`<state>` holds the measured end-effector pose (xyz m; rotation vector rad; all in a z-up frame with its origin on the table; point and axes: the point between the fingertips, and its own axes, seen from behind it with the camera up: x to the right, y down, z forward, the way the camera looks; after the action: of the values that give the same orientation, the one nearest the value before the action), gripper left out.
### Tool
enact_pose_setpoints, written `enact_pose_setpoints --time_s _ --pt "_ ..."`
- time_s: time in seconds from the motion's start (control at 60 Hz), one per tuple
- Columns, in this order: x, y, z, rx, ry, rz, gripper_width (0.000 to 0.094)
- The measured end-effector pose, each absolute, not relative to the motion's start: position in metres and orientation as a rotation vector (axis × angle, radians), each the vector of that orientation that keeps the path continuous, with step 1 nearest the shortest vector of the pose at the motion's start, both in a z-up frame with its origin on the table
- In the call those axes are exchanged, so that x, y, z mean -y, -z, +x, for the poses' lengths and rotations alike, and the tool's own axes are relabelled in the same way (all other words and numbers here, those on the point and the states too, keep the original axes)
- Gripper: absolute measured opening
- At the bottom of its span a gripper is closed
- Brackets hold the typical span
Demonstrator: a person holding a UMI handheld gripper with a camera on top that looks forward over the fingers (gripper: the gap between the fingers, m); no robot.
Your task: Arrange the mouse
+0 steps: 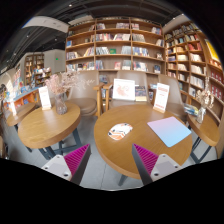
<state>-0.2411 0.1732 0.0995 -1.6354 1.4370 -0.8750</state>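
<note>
Gripper approaching a café table.
Fingers spread, empty; mouse at 12 o'clock, mousepad at 2, likely its destination.

No text I can read from my gripper cam. Standing sign cards on the round table ahead & another card on the table to the side carry print, too small to make out. Book spines & covers on the shelves beyond: same, nothing legible
</note>
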Motion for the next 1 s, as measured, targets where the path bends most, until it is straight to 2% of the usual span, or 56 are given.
enact_pose_setpoints --time_s 0.483,0.783,1.0 --pt "-0.168 -0.013 -0.165 -1.584 0.834 -1.68 0.0852" --pt "-0.176 0.01 -0.121 -1.644 0.769 -1.68 0.0851" --pt "-0.172 0.013 -0.08 -1.667 0.797 -1.688 0.0852"
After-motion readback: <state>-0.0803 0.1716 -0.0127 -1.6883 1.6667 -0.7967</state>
